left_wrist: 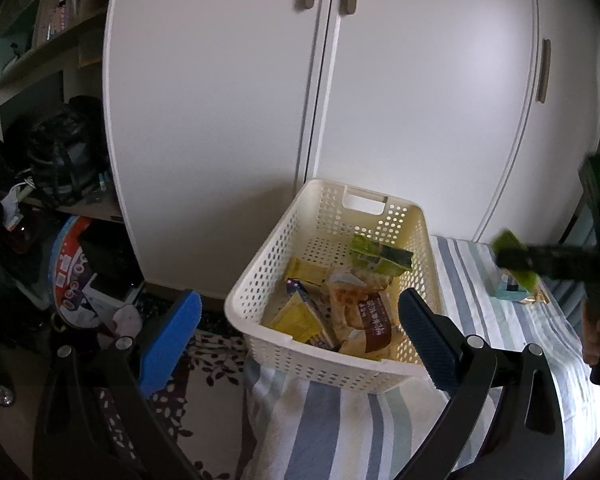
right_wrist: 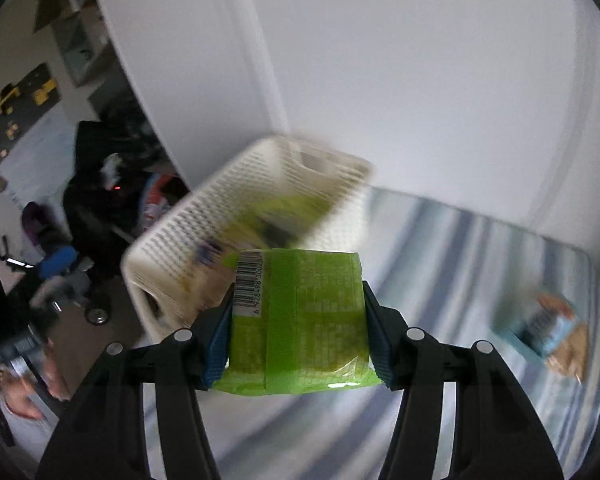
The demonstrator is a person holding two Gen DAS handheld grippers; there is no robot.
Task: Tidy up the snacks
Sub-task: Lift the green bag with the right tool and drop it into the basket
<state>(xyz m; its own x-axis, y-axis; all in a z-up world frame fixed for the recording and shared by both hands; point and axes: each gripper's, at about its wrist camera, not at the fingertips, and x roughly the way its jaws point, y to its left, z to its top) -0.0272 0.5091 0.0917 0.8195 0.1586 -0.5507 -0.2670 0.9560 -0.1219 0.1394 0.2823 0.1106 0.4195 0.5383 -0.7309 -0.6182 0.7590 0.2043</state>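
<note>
**Asker:** Snacks — where are they, and which one is in hand?

**Describer:** A lime-green plastic-wrapped snack pack [right_wrist: 300,320] with a barcode on its wrapper is pinched between the blue-padded fingers of the right gripper [right_wrist: 299,334], held in the air above a blue-and-white striped cloth [right_wrist: 440,248]. Just ahead of it stands a cream perforated plastic basket [left_wrist: 420,236], which holds several yellow, brown and green packets. One pale blue snack packet [right_wrist: 548,328] lies loose on the cloth, well apart from the basket.

**Asker:** How will the green pack handle?

**Describer:** It looks light and soft. The film wrapper is glossy, so probably slippery, and its contents may crush. The pads press on its two side edges, which seems a sound place to hold; a gentle squeeze should do.

**Asker:** And the other claw?

**Describer:** The left gripper [left_wrist: 300,328] is spread wide and empty, hovering near the basket's front rim.
</note>
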